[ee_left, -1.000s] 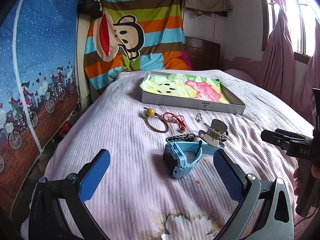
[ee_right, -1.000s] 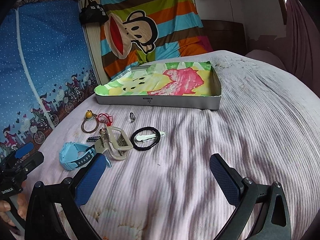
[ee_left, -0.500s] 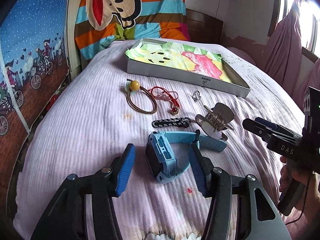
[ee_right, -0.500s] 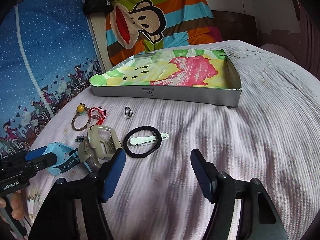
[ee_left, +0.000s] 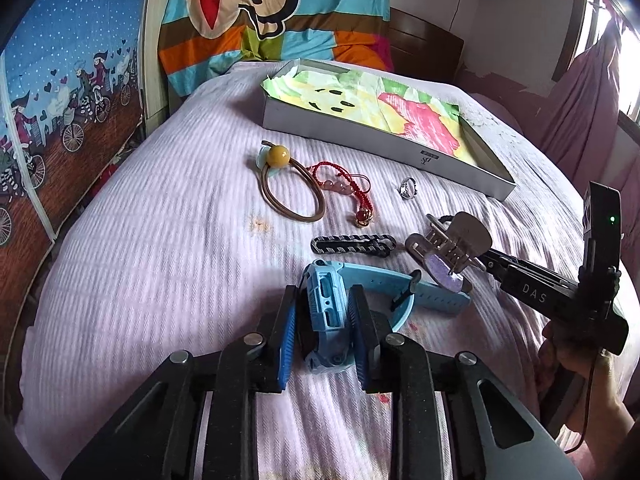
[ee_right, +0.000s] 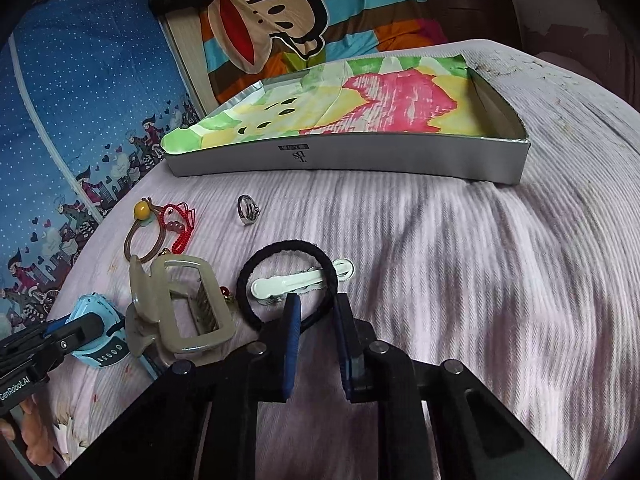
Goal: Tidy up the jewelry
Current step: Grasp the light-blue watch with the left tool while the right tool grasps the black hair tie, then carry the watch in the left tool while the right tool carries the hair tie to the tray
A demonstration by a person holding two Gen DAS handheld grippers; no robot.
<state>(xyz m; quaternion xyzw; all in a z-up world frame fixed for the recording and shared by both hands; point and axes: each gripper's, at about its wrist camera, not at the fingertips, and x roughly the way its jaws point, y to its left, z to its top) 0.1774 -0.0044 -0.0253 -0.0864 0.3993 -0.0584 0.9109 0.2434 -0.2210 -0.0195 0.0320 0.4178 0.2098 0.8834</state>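
My left gripper (ee_left: 323, 312) is shut on the body of a light blue watch (ee_left: 326, 304) lying on the pink bed. My right gripper (ee_right: 317, 320) is closed around the near edge of a black hair tie (ee_right: 286, 276) that rings a white hair clip (ee_right: 302, 282); it also shows in the left wrist view (ee_left: 492, 260). A beige claw clip (ee_right: 180, 308), a brown hair tie with a yellow bead (ee_left: 290, 188), a red bracelet (ee_left: 348, 192), a ring (ee_right: 247, 208) and a braided black band (ee_left: 352, 245) lie around. A grey box (ee_right: 360, 158) lined with coloured paper stands behind.
A blue patterned curtain (ee_right: 80, 100) hangs along the bed's left side. A striped monkey blanket (ee_left: 272, 12) hangs at the head. Pink curtains (ee_left: 580, 92) and a window are on the right.
Both grippers moved forward and down and narrowed from wide open. The left closed onto the watch body. The right closed around the black hair tie's edge.
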